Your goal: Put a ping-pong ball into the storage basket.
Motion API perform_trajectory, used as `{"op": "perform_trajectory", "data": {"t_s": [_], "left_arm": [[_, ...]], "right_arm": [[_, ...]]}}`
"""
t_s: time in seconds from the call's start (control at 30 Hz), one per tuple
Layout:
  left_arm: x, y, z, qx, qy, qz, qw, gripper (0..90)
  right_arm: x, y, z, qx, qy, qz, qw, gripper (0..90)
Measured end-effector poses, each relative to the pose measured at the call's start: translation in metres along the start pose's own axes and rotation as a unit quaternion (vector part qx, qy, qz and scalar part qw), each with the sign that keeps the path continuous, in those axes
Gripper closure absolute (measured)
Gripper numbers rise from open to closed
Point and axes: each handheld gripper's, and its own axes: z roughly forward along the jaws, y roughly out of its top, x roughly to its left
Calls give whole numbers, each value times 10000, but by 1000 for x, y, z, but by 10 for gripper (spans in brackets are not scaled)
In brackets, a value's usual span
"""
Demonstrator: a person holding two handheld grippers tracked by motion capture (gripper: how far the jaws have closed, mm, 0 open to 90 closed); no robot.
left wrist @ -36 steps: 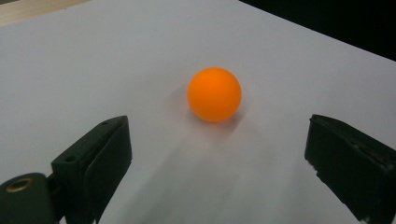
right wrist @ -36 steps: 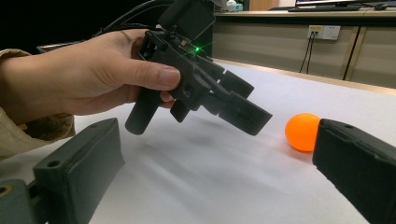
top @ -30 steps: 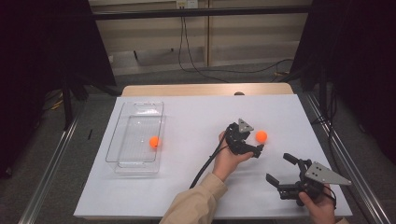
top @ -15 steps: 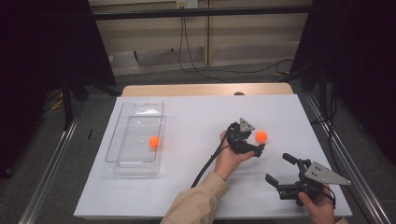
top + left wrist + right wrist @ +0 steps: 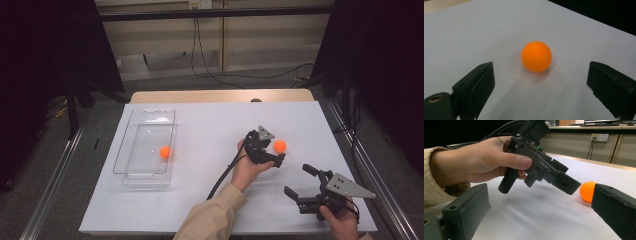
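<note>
An orange ball [image 5: 280, 146] lies on the white table [image 5: 210, 125], right of centre. My left gripper [image 5: 272, 151] is just left of it, held low in a hand and pointing at it. In the left gripper view the ball [image 5: 536, 56] sits a little ahead of the wide-open left gripper [image 5: 540, 81], touching neither jaw. My right gripper [image 5: 300, 181] stands open near the front right corner, nothing between its jaws. The right gripper view looks past the open right gripper [image 5: 539, 207] at the left gripper [image 5: 541, 167] and the ball [image 5: 587, 191].
A clear plastic tray [image 5: 145, 172] stands on the left of the table with a second orange ball [image 5: 165, 152] inside it. A black cable [image 5: 225, 175] trails from the left gripper toward the front edge. A sleeved forearm [image 5: 212, 215] crosses the front middle.
</note>
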Motion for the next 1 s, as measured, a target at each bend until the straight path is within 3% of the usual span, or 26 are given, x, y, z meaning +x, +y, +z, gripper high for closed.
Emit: {"op": "perform_trajectory", "data": {"t_s": [1.0], "left_arm": [[4, 0, 19, 42, 63, -62, 10000, 86]], "right_arm": [[-1, 0, -1, -26, -17, 14, 10000, 13]]}}
